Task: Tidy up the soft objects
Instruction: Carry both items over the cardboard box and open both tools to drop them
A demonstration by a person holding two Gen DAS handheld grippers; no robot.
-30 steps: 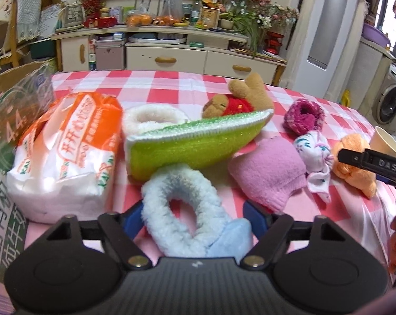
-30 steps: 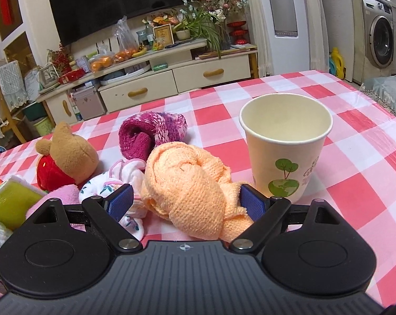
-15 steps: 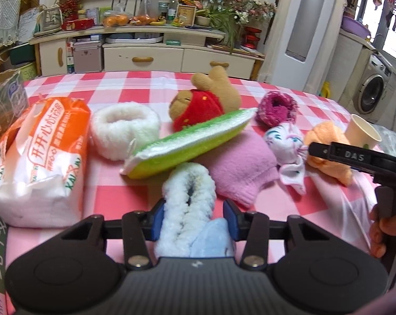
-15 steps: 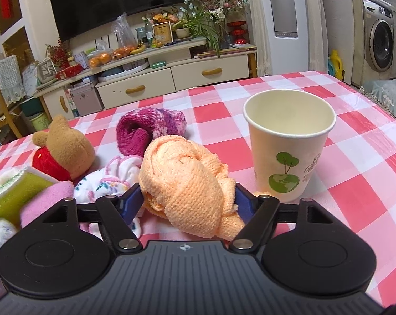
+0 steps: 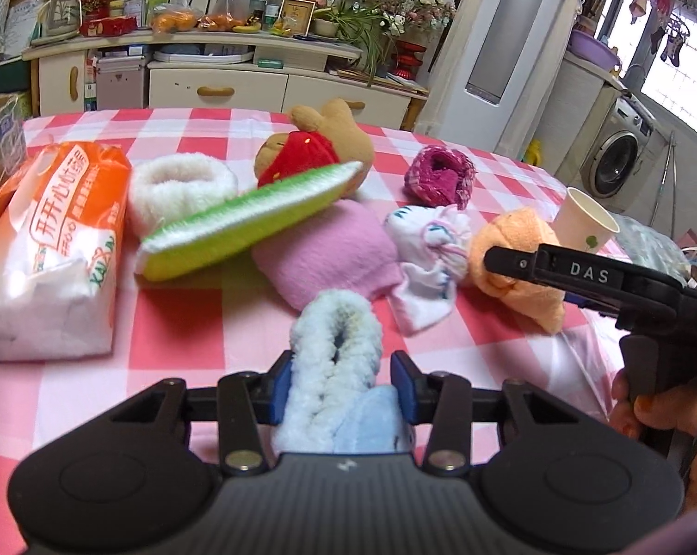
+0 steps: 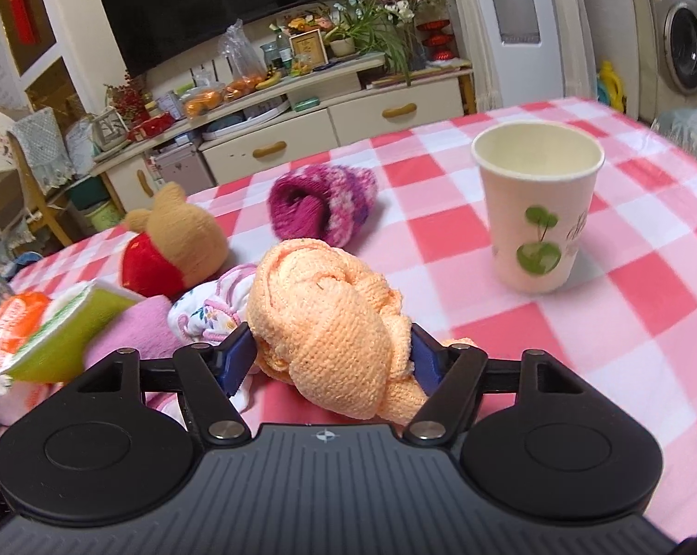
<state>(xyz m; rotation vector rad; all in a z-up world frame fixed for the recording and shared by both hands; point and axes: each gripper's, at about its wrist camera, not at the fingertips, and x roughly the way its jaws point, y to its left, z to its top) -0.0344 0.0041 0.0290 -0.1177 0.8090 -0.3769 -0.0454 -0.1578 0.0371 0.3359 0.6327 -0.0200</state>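
Pink-checked tablecloth [image 6: 626,277] carries it all. Your left gripper [image 5: 339,381] clenches the fluffy blue slipper [image 5: 334,347], your right gripper [image 6: 332,354] the orange knit cloth [image 6: 329,323]. Both look light and squashy, so hold them mid-bulk.

A lived-in home living room. A large dark television [image 6: 228,4] is hanging above a cream sideboard [image 6: 302,134] crowded with fruit, a framed picture and potted flowers. A washing machine [image 5: 619,162] is standing at the right. In front, a table is wearing a pink checked tablecloth [image 6: 626,277].
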